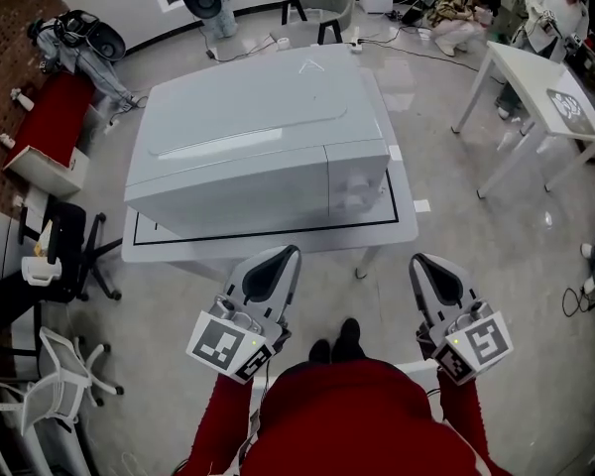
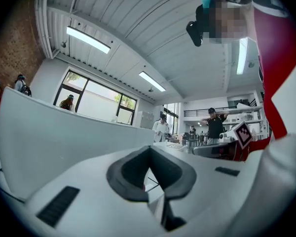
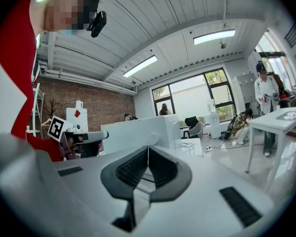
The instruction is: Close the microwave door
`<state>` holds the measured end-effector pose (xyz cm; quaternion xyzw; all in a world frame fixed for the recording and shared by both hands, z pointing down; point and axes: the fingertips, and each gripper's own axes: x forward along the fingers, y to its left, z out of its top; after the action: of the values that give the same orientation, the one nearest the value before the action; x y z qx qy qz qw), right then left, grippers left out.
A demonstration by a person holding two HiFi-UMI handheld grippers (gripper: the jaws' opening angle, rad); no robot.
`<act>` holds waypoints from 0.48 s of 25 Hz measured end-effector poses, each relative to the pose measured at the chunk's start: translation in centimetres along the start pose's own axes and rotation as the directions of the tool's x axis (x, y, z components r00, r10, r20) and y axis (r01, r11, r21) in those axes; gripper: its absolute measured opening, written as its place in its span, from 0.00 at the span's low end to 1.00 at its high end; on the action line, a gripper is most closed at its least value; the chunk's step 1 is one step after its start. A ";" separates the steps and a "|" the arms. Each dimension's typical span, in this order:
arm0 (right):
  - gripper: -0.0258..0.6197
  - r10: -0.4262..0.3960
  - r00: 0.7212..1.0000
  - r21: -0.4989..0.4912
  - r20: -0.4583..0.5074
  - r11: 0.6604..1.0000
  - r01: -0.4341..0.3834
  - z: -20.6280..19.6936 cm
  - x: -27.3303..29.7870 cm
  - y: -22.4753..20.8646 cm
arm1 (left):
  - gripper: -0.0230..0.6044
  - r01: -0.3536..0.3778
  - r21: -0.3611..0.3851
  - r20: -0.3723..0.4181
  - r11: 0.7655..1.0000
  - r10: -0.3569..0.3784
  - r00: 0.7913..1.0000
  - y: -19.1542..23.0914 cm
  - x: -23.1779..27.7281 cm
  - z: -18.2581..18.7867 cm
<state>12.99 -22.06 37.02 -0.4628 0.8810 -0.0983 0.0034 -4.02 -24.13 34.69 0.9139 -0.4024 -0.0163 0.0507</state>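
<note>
A white microwave (image 1: pixel 258 137) is seen standing on a low white table (image 1: pixel 405 228), inside a black line drawn near the table's edge. Its door (image 1: pixel 228 191) is turned towards the person and appears to lie flush with the front, beside the control panel (image 1: pixel 357 172) at the right (no gap can be made out from the head view).

The left gripper (image 1: pixel 281 256) is held level just short of the table's near edge, in front of the door and apart from it. Its jaws are pressed together with nothing between them, as is confirmed in the left gripper view (image 2: pixel 149 151), where the microwave (image 2: pixel 64 132) fills the left of the picture.

The right gripper (image 1: pixel 425 262) is held level beside the table's right corner, well apart from the left one. Its jaws are likewise closed on nothing (image 3: pixel 148 148), and the microwave (image 3: pixel 138 130) is seen beyond their tips.

Both grippers are carried by arms in red sleeves (image 1: pixel 218 424). A second white table (image 1: pixel 535 67) stands at the right of the room.
</note>
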 end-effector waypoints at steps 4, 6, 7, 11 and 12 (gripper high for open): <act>0.06 0.026 0.998 -0.012 0.053 1.000 -0.025 0.8 -0.4 1.3 | 0.05 0.011 -0.013 -0.026 1.000 -0.011 1.000 -1.2 -0.8 -0.8; 0.06 0.027 0.999 -0.004 0.031 1.000 -0.027 0.3 -0.9 1.6 | 0.05 0.022 -0.003 -0.039 1.000 -0.023 0.999 -1.6 -1.3 -1.3; 0.06 0.025 0.999 -0.001 0.027 1.000 -0.025 0.2 -1.1 1.7 | 0.05 0.027 0.002 -0.045 1.000 -0.027 0.999 -1.8 -1.4 -1.4; 0.06 0.009 1.000 0.016 0.013 1.000 -0.009 -0.3 -1.9 1.8 | 0.05 0.028 0.013 -0.062 1.000 -0.027 0.998 -2.4 -1.9 -1.8; 0.06 0.006 1.000 0.020 0.014 1.000 -0.006 -0.4 -2.1 1.9 | 0.05 0.027 0.004 -0.052 1.000 -0.027 0.998 -2.7 -1.9 -1.5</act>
<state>12.57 -19.22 36.90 -0.4606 0.8814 -0.1038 0.0145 -3.27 -20.80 35.89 0.9195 -0.3886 0.0078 0.0588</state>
